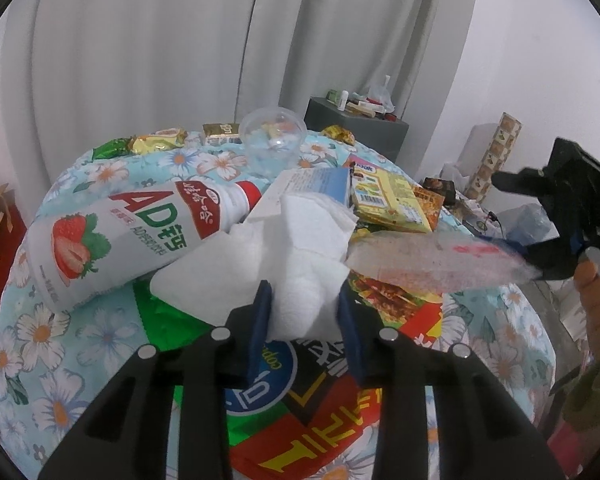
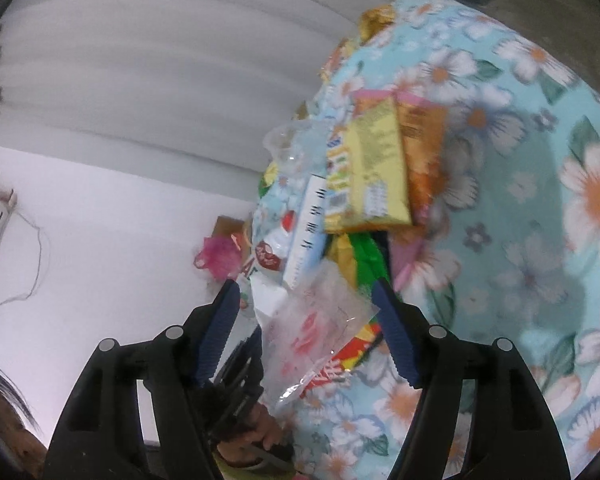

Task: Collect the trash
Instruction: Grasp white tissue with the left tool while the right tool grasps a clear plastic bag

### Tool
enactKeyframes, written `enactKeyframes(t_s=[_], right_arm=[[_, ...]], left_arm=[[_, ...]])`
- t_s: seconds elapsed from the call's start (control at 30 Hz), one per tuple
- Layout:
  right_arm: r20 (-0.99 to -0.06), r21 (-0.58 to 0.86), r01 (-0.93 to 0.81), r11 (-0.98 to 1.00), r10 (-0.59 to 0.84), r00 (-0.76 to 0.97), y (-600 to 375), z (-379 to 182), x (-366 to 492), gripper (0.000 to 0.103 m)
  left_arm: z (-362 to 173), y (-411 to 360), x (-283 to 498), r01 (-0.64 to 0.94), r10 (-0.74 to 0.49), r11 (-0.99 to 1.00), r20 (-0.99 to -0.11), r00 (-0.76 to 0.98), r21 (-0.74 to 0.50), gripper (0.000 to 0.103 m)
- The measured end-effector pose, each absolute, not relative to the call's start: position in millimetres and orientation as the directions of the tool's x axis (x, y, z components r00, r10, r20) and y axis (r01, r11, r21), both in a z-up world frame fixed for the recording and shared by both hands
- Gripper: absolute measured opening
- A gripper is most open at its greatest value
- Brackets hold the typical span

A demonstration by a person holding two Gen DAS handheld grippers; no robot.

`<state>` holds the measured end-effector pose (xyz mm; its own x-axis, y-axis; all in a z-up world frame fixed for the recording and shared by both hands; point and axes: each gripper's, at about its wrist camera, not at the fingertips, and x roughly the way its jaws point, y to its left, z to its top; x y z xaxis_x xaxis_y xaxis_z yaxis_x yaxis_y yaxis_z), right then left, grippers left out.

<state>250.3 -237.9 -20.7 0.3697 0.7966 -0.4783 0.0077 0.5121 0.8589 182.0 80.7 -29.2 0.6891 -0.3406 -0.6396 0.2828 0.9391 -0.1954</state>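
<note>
The left tool [image 1: 304, 300] pinches a white tissue [image 1: 296, 248] at centre frame. A clear wrapper [image 1: 432, 262] lies lengthwise left to right, its right end at the right tool [image 1: 548, 252], whose fingers stand wide apart.

**Readable print on the trash heap**

Landmark: the white strawberry drink bottle [image 1: 112, 236], lying on its side. Its label carries large red "AD" followed by a green Chinese character that looks like 钙, beside a strawberry picture; the script in the red badge and the small print are illegible. Right of the bottle, the yellow snack box [image 1: 388, 200] shows a barcode and a blue strip ending "ook". Below the bottle, the large colourful bag [image 1: 332, 432] bears bold yellow Chinese characters, only partly visible, and a blue circle with unclear lettering.
</note>
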Motion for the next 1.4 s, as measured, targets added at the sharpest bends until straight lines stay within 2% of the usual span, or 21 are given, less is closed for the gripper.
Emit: enactKeyframes(t_s=[0.4, 0.63, 0.73, 0.8, 0.9, 1.13, 1.4], right_arm=[[-0.568, 0.822, 0.188, 0.538, 0.752, 0.333, -262.8, -65.3, 219.7, 0.058], [-0.528, 0.849, 0.193, 0.492, 0.804, 0.273, -249.9, -80.8, 203.5, 0.053], [-0.522, 0.852, 0.188, 0.488, 0.812, 0.260, -239.7, -85.9, 207.5, 0.040], [-0.536, 0.844, 0.193, 0.500, 0.802, 0.264, -234.7, -88.8, 209.5, 0.021], [-0.530, 0.848, 0.176, 0.500, 0.799, 0.285, -230.0, -86.5, 208.5, 0.015], [-0.494, 0.863, 0.089, 0.496, 0.796, 0.350, -236.3, -60.1, 199.1, 0.007], [-0.439, 0.881, 0.030, 0.472, 0.793, 0.421, -254.0, -36.7, 183.3, 0.005]], left_arm=[[-31.2, 80.5, 182.6, 0.280, -0.354, 0.935, -0.634, 0.688, -0.219, 0.028], [-32.3, 80.5, 183.3, 0.280, -0.352, 0.936, -0.634, 0.689, -0.215, 0.028], [-29.9, 81.1, 180.9, 0.278, -0.348, 0.937, -0.628, 0.696, -0.212, 0.028], [-26.5, 82.7, 177.8, 0.278, -0.347, 0.937, -0.620, 0.703, -0.210, 0.028], [-18.3, 84.6, 170.9, 0.281, -0.347, 0.937, -0.605, 0.716, -0.205, 0.028], [-0.7, 91.0, 155.9, 0.289, -0.353, 0.936, -0.569, 0.743, -0.203, 0.027], [17.0, 98.4, 145.2, 0.288, -0.353, 0.936, -0.541, 0.763, -0.204, 0.010]])
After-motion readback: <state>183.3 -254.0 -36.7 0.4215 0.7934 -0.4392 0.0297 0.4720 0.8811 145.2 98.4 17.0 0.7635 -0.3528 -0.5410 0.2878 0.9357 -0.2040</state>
